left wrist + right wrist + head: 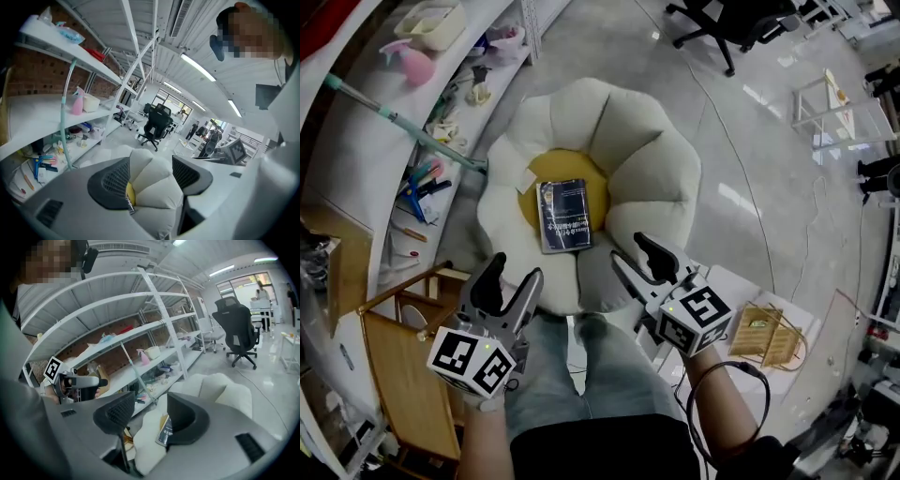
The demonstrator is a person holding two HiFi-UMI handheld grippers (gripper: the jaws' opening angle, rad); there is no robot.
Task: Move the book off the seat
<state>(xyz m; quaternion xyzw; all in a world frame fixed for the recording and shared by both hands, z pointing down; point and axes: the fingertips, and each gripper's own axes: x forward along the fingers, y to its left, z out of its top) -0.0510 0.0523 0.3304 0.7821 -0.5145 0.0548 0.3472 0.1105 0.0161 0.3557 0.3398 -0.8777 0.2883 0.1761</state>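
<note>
The dark, glossy-covered paperback book [563, 215] lies flat on the round yellow centre [581, 171] of the cream, petal-shaped floor cushion [652, 169]. Its near end reaches the edge of the cream petals on the person's side. Nothing touches it.

Both hand-held tools hover short of the cushion's near rim, one on each side of the book and well apart from it. The left gripper [517, 272] has its grey jaws spread with nothing clamped; through the gap its own view shows only cushion petals and a sliver of yellow. The right gripper [630, 248] is likewise parted and empty (its own view catches the book beyond the jaw tips, not between the pads).

The person's grey-trousered legs [581, 375] sit just behind the cushion. To the left stand the white metal shelves [356, 178] cluttered with small items, a teal-handled pole [403, 122] leaning across them, and a wooden frame [403, 375] below. A black office chair [722, 23] stands farther off on the pale floor.
</note>
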